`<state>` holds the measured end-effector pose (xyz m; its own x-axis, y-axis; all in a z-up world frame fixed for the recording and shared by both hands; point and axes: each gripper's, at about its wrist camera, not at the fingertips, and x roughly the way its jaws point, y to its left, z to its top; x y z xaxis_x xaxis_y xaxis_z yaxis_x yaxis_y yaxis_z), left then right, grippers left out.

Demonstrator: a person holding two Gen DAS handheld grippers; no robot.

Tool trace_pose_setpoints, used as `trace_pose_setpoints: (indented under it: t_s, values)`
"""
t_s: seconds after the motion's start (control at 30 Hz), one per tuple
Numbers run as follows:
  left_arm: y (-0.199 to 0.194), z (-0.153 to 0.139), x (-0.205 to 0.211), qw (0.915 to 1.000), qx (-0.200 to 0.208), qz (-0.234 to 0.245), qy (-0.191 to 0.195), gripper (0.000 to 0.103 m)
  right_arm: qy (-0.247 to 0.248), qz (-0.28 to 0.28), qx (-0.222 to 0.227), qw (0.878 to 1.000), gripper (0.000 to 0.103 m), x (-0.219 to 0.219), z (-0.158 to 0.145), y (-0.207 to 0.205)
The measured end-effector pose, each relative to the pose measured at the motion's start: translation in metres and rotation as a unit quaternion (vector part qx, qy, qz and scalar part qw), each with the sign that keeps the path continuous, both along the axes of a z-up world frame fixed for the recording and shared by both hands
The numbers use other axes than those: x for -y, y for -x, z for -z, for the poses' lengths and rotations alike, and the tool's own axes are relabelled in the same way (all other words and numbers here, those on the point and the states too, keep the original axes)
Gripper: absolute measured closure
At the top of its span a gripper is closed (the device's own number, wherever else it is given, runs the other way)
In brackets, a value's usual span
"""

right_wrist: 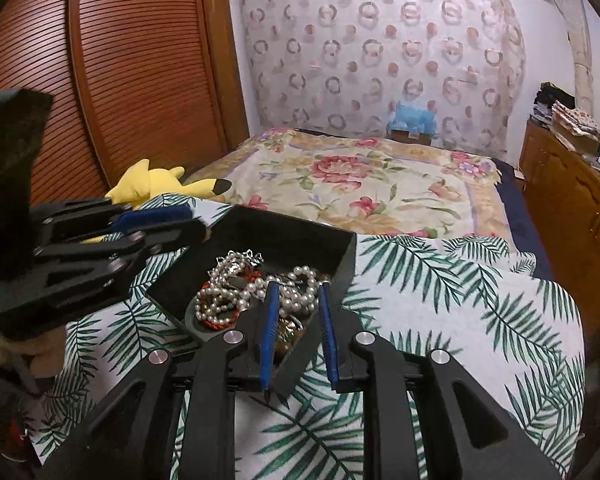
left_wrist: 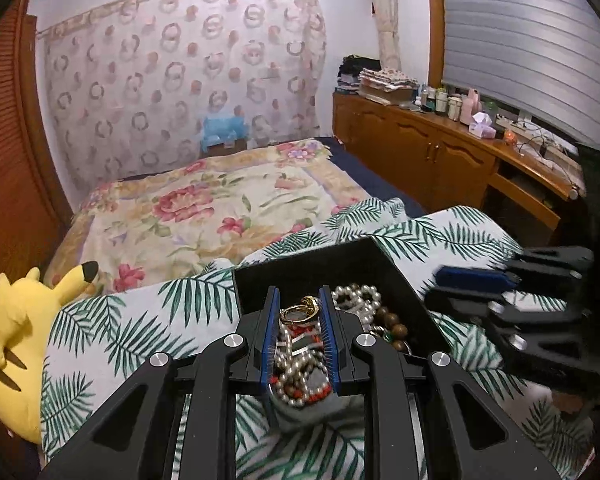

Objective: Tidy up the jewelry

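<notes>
Blue-padded fingers (left_wrist: pixel 274 336) of my left gripper (left_wrist: pixel 300 300) pinch a gold ring (left_wrist: pixel 300 312) over the black jewelry box (left_wrist: pixel 320 264).

My right gripper (right_wrist: pixel 298 292) hangs with its jaws apart and empty above the box's near edge, over the pearl necklace (right_wrist: pixel 300 284) and beads inside. That box sits on the palm-leaf cloth (right_wrist: pixel 440 288) on the bed, with a yellow plush toy (left_wrist: pixel 16 340) to its left.

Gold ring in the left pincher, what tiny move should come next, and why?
Probably ease the left gripper forward and down, toward the bare far corner of the black rectangular box. The shiny gold ring looks pinched between the blue pads, hanging over tangled white pearl necklaces, so bare floor seems the tidier landing.
</notes>
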<state>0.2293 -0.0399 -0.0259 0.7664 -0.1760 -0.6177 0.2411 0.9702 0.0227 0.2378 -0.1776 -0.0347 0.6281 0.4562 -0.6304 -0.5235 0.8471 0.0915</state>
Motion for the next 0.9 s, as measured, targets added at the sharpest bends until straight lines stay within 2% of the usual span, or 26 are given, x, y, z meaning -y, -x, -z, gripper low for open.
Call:
trace_pose_setpoints:
  t_s: [0.23, 0.3, 0.33, 0.37, 0.43, 0.57, 0.73, 0.77, 0.8, 0.87, 0.9]
  values:
    - [-0.016, 0.007, 0.000, 0.9998, -0.014, -0.014, -0.001, 0.084, -0.005, 0.007, 0.004, 1.000, 0.081, 0.010, 0.000, 0.010]
    - [-0.014, 0.008, 0.001, 0.9998, -0.015, -0.016, -0.003, 0.077, -0.005, 0.009, 0.005, 1.000, 0.081, 0.012, 0.001, 0.013]
    - [-0.012, 0.008, 0.000, 0.9997, -0.014, -0.018, -0.002, 0.069, -0.006, 0.010, 0.006, 1.000, 0.081, 0.013, 0.002, 0.014]
    - [-0.011, 0.008, 0.000, 0.9997, -0.014, -0.018, -0.001, 0.065, -0.007, 0.012, 0.005, 1.000, 0.081, 0.014, 0.002, 0.014]
    - [-0.006, 0.007, -0.001, 0.9996, -0.017, -0.021, 0.002, 0.064, -0.009, 0.016, 0.004, 1.000, 0.081, 0.014, 0.002, 0.014]
    - [0.007, 0.003, -0.005, 0.9995, -0.009, -0.029, 0.010, 0.038, -0.007, 0.025, 0.002, 1.000, 0.081, 0.018, 0.002, 0.018]
    - [0.026, -0.004, -0.007, 0.9989, 0.001, -0.041, 0.024, 0.017, -0.010, 0.038, 0.007, 0.999, 0.081, 0.023, -0.003, 0.025]
    - [0.030, -0.005, -0.006, 0.9988, 0.002, -0.042, 0.026, 0.013, -0.009, 0.040, 0.010, 0.999, 0.077, 0.024, -0.005, 0.028]
    - [0.033, -0.006, -0.007, 0.9986, 0.004, -0.045, 0.027, 0.012, -0.009, 0.042, 0.014, 0.999, 0.068, 0.024, -0.007, 0.030]
    - [0.043, -0.009, -0.008, 0.9981, 0.009, -0.053, 0.030, 0.009, -0.010, 0.047, 0.024, 0.999, 0.059, 0.025, -0.013, 0.037]
    - [0.049, -0.011, -0.009, 0.9979, 0.011, -0.055, 0.033, 0.008, -0.012, 0.048, 0.027, 0.998, 0.058, 0.026, -0.015, 0.040]
